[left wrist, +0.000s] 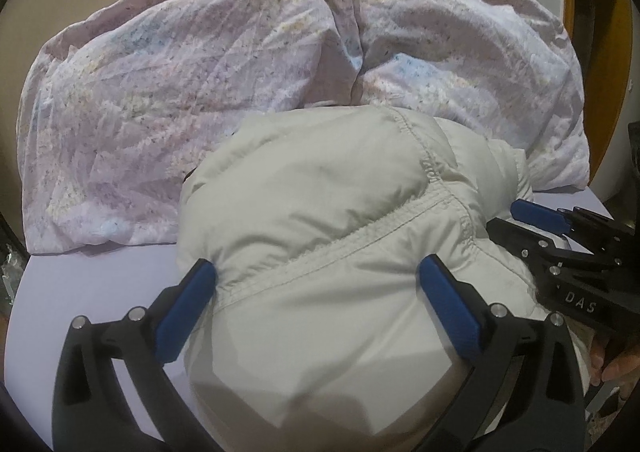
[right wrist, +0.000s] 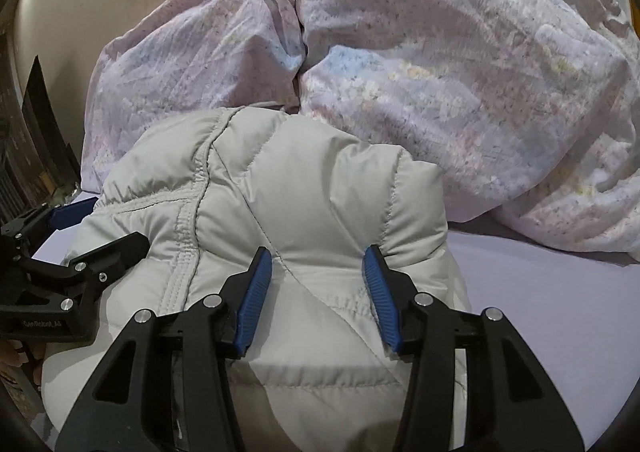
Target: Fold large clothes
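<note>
- Directly ahead of both sets of jaws, a pale grey quilted jacket (left wrist: 320,252) was seen bundled into a puffy mound on the lilac bed sheet (left wrist: 100,292), with a rumpled floral duvet (left wrist: 200,72) heaped beyond it.
- The left gripper (left wrist: 316,284) was held with its jaws wide, straddling the near part of the mound; the left pad was touching a stitched seam, and nothing was clamped.
- The right gripper (right wrist: 318,276) was likewise spread, moderately, with padded fabric bulging between the pads; whether it was pinched could not be told, though the gap suggested not.
- The mound's longer axis was judged to run across the two grippers, side to side.
- Both were about equally near, the jacket lying under and just beyond the jaws, so either could be closed on a fold edge.
</note>
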A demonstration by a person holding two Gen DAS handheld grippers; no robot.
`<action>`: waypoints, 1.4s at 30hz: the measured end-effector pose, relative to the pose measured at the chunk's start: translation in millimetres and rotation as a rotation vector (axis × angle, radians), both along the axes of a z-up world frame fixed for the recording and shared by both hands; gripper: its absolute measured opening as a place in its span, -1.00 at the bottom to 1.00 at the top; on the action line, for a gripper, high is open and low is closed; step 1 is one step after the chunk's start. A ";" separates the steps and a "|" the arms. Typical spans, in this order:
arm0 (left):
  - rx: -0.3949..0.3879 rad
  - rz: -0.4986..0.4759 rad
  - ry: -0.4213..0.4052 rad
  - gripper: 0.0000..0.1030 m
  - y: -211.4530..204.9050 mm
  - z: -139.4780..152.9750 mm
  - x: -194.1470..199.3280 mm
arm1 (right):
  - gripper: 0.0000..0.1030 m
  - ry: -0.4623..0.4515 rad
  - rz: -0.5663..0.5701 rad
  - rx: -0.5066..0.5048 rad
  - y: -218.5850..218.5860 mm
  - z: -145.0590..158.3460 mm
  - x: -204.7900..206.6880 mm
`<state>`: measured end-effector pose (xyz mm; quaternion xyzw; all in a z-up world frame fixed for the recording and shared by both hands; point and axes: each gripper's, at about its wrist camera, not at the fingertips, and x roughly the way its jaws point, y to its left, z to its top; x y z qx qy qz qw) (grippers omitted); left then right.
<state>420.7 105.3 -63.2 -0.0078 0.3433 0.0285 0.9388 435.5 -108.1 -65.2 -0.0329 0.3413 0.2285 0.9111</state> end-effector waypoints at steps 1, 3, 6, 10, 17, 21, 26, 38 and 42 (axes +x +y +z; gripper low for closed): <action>0.008 0.004 -0.001 0.97 -0.4 -1.4 1.1 | -0.03 -0.003 0.001 -0.004 0.7 -2.2 0.4; 0.018 0.012 -0.003 0.97 -0.8 -3.4 2.6 | -0.03 -0.003 0.002 -0.005 1.7 -5.3 1.0; 0.032 0.022 -0.006 0.97 -1.0 -6.1 4.8 | -0.03 0.005 0.002 0.004 1.1 -9.7 3.0; 0.043 0.028 -0.004 0.97 -2.5 -9.0 5.7 | -0.02 0.002 0.002 0.019 -0.5 -15.6 3.3; 0.057 0.035 -0.020 0.97 -4.2 -13.3 4.8 | -0.01 0.011 -0.002 0.008 -0.4 -15.7 3.1; 0.058 0.037 -0.022 0.97 -3.8 -13.8 6.1 | 0.08 0.018 -0.001 0.155 -13.7 7.8 2.7; 0.059 0.036 -0.023 0.97 -4.2 -13.5 4.5 | 0.14 -0.064 -0.081 0.127 -14.3 23.0 13.8; 0.075 0.036 -0.037 0.97 -7.5 -14.6 4.3 | 0.30 -0.057 -0.162 -0.012 -11.0 -20.7 32.7; 0.081 0.042 -0.045 0.97 -8.1 -15.3 5.1 | 0.39 -0.018 -0.163 0.030 -18.4 -26.4 39.0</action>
